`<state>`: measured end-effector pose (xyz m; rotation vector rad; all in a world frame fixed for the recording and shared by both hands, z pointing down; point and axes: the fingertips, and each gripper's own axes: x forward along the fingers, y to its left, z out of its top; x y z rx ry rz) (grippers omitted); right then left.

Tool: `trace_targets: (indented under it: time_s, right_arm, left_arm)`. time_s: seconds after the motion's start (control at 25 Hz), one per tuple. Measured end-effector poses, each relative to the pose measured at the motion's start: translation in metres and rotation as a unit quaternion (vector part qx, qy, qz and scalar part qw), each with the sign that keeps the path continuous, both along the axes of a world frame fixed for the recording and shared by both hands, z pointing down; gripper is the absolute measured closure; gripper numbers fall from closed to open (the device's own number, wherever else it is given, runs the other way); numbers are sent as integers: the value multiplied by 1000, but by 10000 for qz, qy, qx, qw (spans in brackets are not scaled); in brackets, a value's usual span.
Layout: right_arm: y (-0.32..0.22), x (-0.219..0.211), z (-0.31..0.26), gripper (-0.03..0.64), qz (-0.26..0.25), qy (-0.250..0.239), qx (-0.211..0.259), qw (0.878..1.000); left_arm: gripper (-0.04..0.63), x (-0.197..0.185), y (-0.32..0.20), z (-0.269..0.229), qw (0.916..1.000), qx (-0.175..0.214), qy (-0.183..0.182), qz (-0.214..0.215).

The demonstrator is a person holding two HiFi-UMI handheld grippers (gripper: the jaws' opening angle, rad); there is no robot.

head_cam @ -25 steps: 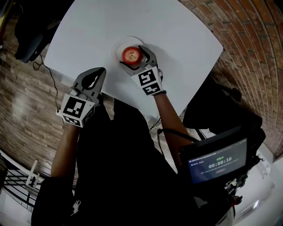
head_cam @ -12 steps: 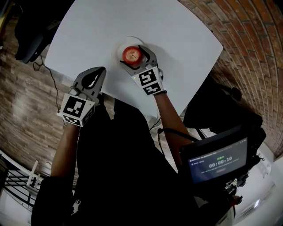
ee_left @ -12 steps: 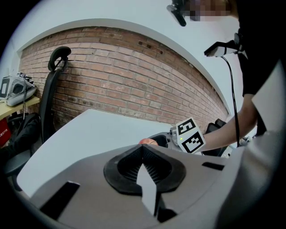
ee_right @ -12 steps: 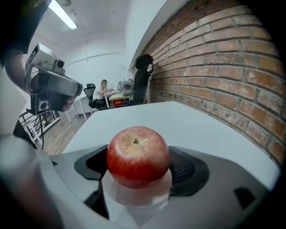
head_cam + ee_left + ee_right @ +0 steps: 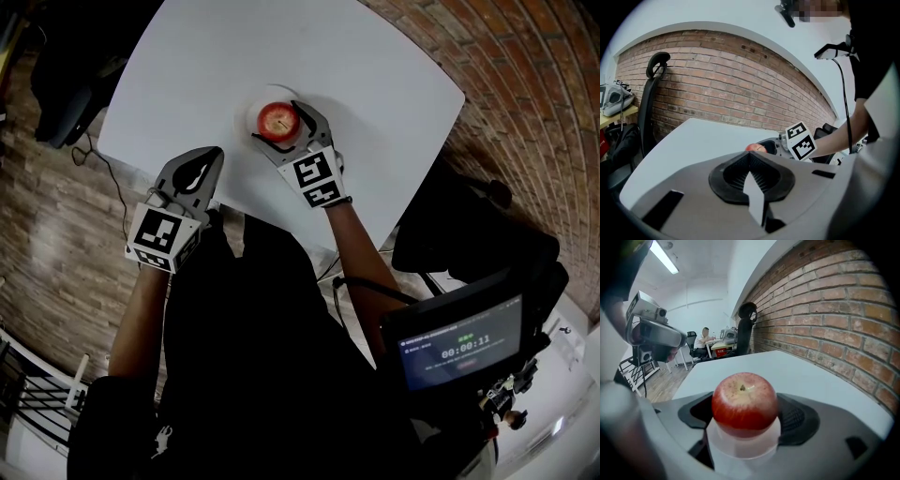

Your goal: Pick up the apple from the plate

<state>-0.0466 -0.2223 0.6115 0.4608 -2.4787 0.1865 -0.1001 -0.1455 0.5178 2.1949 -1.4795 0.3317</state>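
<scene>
A red apple [image 5: 277, 119] stands stem up on a small white plate [image 5: 272, 92] near the front of the white table. My right gripper [image 5: 278, 118] reaches in from the near side. Its two dark pads lie against the apple's left and right sides, and no gap shows in the right gripper view around the apple [image 5: 744, 401]. The apple rests on the plate [image 5: 743, 446]. My left gripper [image 5: 214, 155] hangs shut and empty at the table's near edge, a hand's width left of the plate. From it the apple [image 5: 754, 147] shows just past its closed jaws.
The white table [image 5: 206, 56] spreads beyond the plate. A brick wall [image 5: 525, 84] runs along the right. A dark chair [image 5: 469, 234] and a lit screen [image 5: 459, 345] stand at the near right. A dark bag [image 5: 70, 84] lies on the wooden floor at left.
Both grippers and the apple keep their places; only the head view has shifted slightly.
</scene>
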Motion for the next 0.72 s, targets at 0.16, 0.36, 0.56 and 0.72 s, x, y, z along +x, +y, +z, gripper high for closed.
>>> trace_targets:
  time_s: [0.16, 0.36, 0.56, 0.72]
  right_arm:
    - [-1, 1, -15, 216, 182, -190, 28, 9996]
    - [-4, 3, -43, 216, 498, -466, 88, 9976]
    - [0, 3, -60, 216, 615, -536, 206, 9965]
    - [2, 3, -71, 216, 698, -559, 297, 9955]
  left_arm:
    - [591, 2, -4, -7, 9999, 87, -25, 121]
    - [591, 1, -10, -20, 9994, 220, -50, 274]
    - [591, 1, -13, -31, 9985, 350, -68, 419]
    - [591, 3, -15, -39, 9974, 443, -90, 557]
